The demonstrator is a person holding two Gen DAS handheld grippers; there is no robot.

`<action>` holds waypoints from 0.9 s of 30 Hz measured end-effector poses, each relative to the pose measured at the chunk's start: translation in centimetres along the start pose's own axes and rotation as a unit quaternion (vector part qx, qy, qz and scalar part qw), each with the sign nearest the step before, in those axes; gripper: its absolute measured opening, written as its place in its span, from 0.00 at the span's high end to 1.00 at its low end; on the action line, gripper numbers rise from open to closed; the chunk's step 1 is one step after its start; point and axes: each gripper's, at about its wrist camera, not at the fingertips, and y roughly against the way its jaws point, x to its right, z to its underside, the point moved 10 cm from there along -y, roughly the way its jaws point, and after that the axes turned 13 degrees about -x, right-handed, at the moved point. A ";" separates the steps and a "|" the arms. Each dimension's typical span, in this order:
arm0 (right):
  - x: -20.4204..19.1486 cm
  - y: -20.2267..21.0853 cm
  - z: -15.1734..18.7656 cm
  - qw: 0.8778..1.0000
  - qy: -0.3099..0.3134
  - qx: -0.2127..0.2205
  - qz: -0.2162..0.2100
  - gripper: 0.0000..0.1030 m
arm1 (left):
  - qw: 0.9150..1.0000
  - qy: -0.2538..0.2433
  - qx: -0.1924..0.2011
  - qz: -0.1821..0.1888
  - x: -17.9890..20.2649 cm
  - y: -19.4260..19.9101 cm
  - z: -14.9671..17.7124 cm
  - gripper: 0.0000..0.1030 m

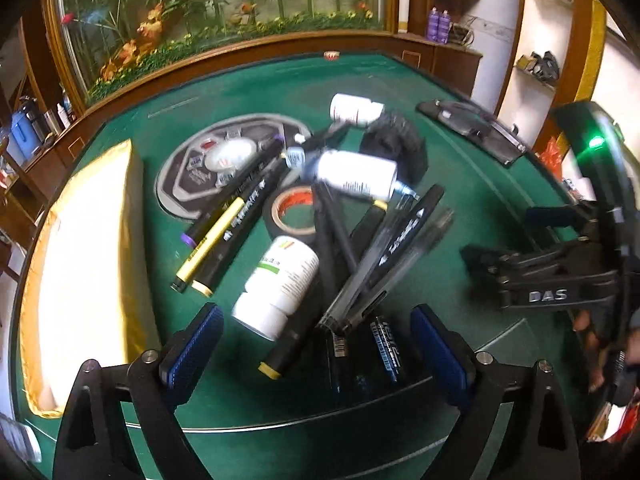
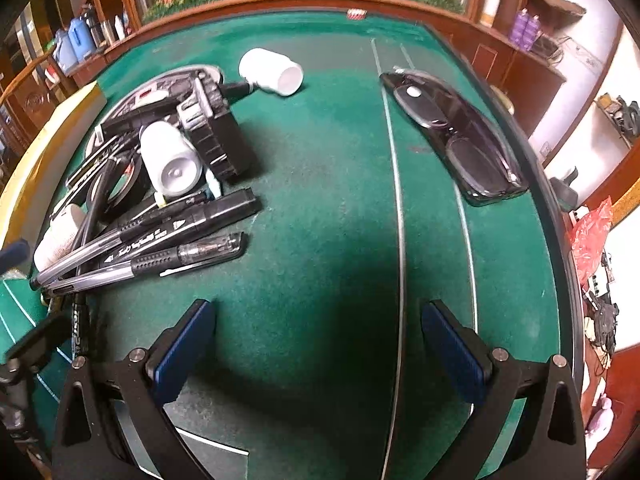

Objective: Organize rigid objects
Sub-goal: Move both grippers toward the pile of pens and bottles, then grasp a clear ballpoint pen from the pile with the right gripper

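Observation:
A heap of rigid objects lies on the green table (image 1: 460, 216): three white pill bottles, one nearest (image 1: 278, 286), one in the middle (image 1: 356, 178) and one far (image 1: 354, 109), several markers and pens (image 1: 224, 232), a tape roll (image 1: 290, 214), batteries (image 1: 386, 348) and a black ridged block (image 1: 396, 142). My left gripper (image 1: 316, 344) is open over the near end of the heap. My right gripper (image 2: 320, 340) is open and empty above bare felt, right of the heap (image 2: 160, 184). It also shows in the left wrist view (image 1: 540, 276).
A glasses case (image 2: 452, 128) lies at the table's right edge. A yellow-edged box (image 1: 84, 264) stands at the left. A round printed mat (image 1: 224, 160) lies under the heap's far side. A wooden rail (image 1: 240, 50) borders the table's far side.

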 end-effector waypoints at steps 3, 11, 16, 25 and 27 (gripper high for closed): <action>-0.8 0.1 0.1 1.000 0.009 -0.020 -0.009 0.03 | 1.000 0.012 0.005 0.009 -1.2 1.0 0.2 0.08; -3.5 2.8 -0.5 0.996 0.023 0.000 -0.082 0.35 | 0.997 0.052 -0.018 0.051 -3.7 0.8 1.9 0.36; -6.6 3.4 -0.6 0.988 0.042 -0.017 -0.148 0.42 | 0.997 0.049 -0.024 0.052 -3.6 0.7 2.5 0.40; -9.8 2.7 -1.7 0.965 -0.027 -0.087 -0.246 0.42 | 0.998 0.061 -0.017 0.019 -5.6 1.3 2.7 0.40; -10.5 3.4 -2.8 0.972 -0.011 -0.066 -0.225 0.42 | 0.998 0.061 -0.016 0.015 -6.0 1.4 2.8 0.40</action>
